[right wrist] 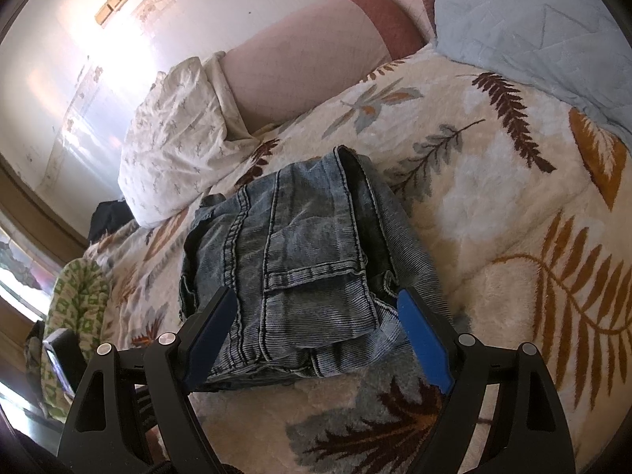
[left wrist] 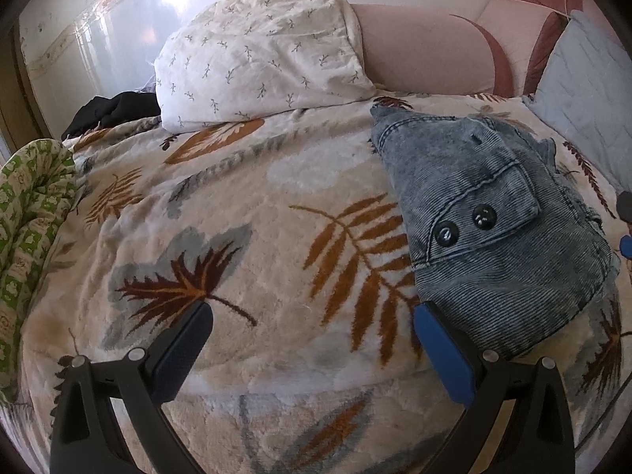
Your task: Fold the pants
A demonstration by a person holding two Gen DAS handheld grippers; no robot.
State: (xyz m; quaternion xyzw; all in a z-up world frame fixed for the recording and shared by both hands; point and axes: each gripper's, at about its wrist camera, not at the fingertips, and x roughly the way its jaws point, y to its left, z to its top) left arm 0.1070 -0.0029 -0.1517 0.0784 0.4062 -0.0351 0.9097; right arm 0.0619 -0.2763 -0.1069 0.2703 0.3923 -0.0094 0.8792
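The pants (left wrist: 493,213) are faded blue corduroy-like denim, folded into a compact bundle on a leaf-patterned blanket (left wrist: 237,237). A pocket flap with two dark buttons faces up. My left gripper (left wrist: 312,316) is open and empty, just left of the bundle, its right finger near the bundle's near edge. In the right wrist view the pants (right wrist: 300,252) lie straight ahead. My right gripper (right wrist: 316,308) is open, its jaws spread on either side of the bundle's near end, not closed on it.
A white leaf-print pillow (left wrist: 256,55) and a pink bolster (left wrist: 422,47) lie at the bed's head. A light blue quilted cushion (left wrist: 584,91) is at the right. A green patterned cloth (left wrist: 27,213) and dark clothing (left wrist: 114,110) are at the left edge.
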